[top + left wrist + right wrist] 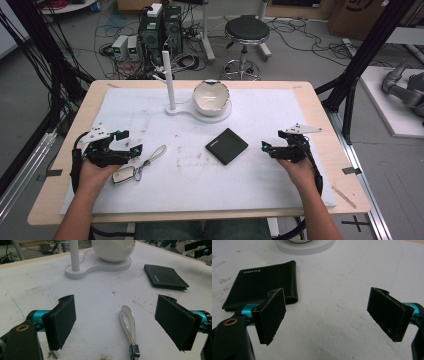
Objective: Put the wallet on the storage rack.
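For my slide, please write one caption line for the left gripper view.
Open left tool over a silver key strap, with black wallet and white bowl stand beyond.

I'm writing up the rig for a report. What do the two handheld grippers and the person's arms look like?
Each gripper, left and right, is black with a light grey three-cornered plate on top, teal metal at the jaw mounts and a black cable looping back from it. The jaws carry flat rectangular black pads; a brass-coloured ring sits in the black body below them. The forearms are bare, with no sleeves showing.
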{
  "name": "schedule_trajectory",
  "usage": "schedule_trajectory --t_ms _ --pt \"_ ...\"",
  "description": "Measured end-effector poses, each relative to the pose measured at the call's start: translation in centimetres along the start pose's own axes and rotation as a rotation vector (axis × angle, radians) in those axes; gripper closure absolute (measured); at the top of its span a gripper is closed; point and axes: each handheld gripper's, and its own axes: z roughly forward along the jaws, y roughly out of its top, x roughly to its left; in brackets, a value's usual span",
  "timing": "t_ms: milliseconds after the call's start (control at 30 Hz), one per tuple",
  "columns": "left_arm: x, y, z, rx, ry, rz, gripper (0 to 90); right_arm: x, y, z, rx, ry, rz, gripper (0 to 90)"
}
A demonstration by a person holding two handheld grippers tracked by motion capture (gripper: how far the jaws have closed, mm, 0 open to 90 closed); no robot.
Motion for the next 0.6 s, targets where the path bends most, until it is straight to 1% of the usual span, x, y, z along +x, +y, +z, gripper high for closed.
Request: schedule_trajectory --t_ms 200,300,400,500,567,600 --pt "0.0 -0.1 -0.1 0.002 -0.001 0.005 17.2 0.0 0.1 0.2 -0.005 0.009 0.007 15.6" --pt "0.1 -0.2 -0.6 0.001 0.004 0.01 17.2 -0.1 0.6 0.6 -0.02 0.024 0.02 15.6" --pt "0.2 -0.4 -1.2 0.0 0.014 0.01 17.2 0.0 1.2 1.1 -0.017 0.037 0.019 15.6" --pt "0.2 -0.5 -1.8 -0.005 0.028 0.008 17.2 0.2 2.0 2.0 -0.013 0.049 0.008 15.6" --pt "0.1 -0.6 -2.1 -0.005 0.033 0.011 17.2 0.4 2.5 2.6 -0.025 0.053 0.008 15.6" --pt "0.0 -0.7 -2.3 -0.004 0.036 0.007 17.2 0.5 2.7 2.9 -0.02 0.055 0.007 15.6"
